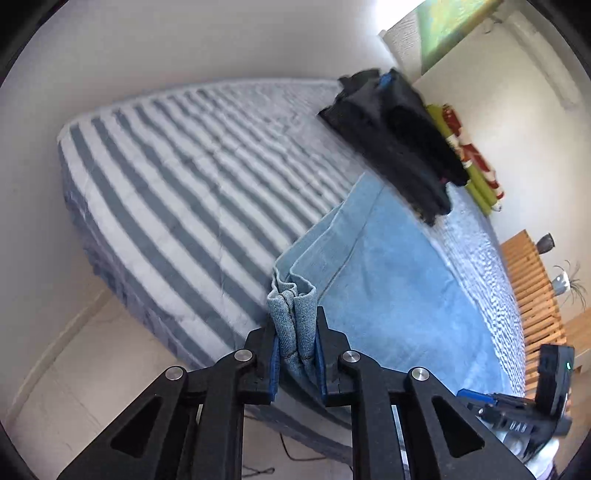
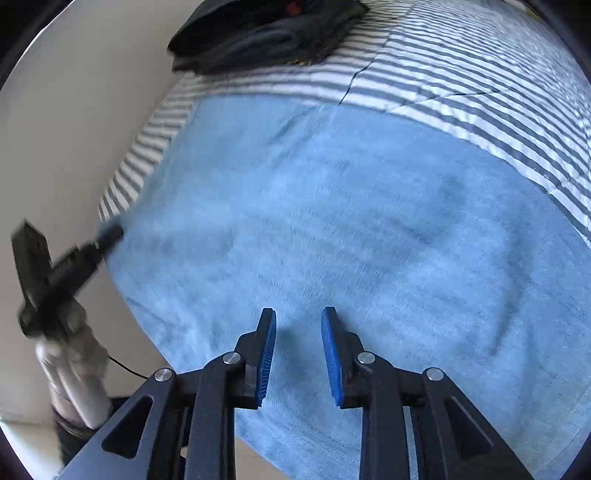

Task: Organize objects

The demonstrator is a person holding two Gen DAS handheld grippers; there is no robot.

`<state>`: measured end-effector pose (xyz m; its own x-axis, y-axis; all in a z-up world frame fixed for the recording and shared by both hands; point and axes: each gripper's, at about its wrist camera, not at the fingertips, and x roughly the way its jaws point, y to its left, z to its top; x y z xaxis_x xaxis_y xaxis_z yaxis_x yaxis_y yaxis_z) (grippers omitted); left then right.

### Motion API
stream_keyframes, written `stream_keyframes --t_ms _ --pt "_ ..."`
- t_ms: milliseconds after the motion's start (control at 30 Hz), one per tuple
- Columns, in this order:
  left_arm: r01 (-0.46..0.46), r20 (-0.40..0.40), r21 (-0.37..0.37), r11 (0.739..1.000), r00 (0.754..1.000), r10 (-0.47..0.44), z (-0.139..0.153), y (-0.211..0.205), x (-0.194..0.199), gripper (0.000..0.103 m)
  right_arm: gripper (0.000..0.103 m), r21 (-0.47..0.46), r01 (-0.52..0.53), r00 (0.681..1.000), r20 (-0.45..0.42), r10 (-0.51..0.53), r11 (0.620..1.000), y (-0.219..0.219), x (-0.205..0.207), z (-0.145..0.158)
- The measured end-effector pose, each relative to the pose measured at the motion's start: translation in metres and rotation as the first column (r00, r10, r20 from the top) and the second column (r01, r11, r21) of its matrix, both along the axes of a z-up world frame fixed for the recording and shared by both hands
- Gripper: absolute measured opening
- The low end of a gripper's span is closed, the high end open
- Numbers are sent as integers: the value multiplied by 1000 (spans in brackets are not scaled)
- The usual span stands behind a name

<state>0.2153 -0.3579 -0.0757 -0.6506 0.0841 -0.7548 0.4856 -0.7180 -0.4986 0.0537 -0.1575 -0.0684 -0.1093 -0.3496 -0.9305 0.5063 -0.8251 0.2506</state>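
A light blue towel (image 1: 391, 280) lies spread on the striped bed (image 1: 177, 177). My left gripper (image 1: 295, 332) is shut on a bunched corner of the towel at the bed's near edge. In the right wrist view the towel (image 2: 351, 221) fills most of the frame. My right gripper (image 2: 298, 332) is open and empty just above the towel's near part. The left gripper (image 2: 110, 234) shows blurred at the towel's left edge. The right gripper's body (image 1: 517, 410) shows at the lower right of the left wrist view.
A pile of dark clothes (image 1: 399, 136) lies at the far end of the bed, also in the right wrist view (image 2: 266, 33). A green and red item (image 1: 469, 155) lies beyond it. A wooden slatted bench (image 1: 532, 295) stands beside the bed. White walls surround the bed.
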Motion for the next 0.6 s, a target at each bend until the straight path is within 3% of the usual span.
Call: stream_keyframes --t_ms 167,233,367,433,600 --pt "-13 -26 27 1000 1000 14 0 -1 7 16 24 -75 -77 997 -6 76 994 -27 -20 31" --pt "-11 -25 32 999 1000 12 -1 -1 5 16 24 -60 -150 988 23 152 987 -50 -21 28" --pt "-6 -28 59 998 1000 7 -5 -5 5 16 22 7 -173 984 28 173 985 -86 -24 11" --pt "-5 -26 73 997 1000 6 -6 -6 7 16 23 -24 -173 985 -12 173 985 -109 -27 7" --pt "10 -23 58 998 1000 -8 -5 -4 6 16 24 -95 -187 982 -13 187 978 -175 -59 9"
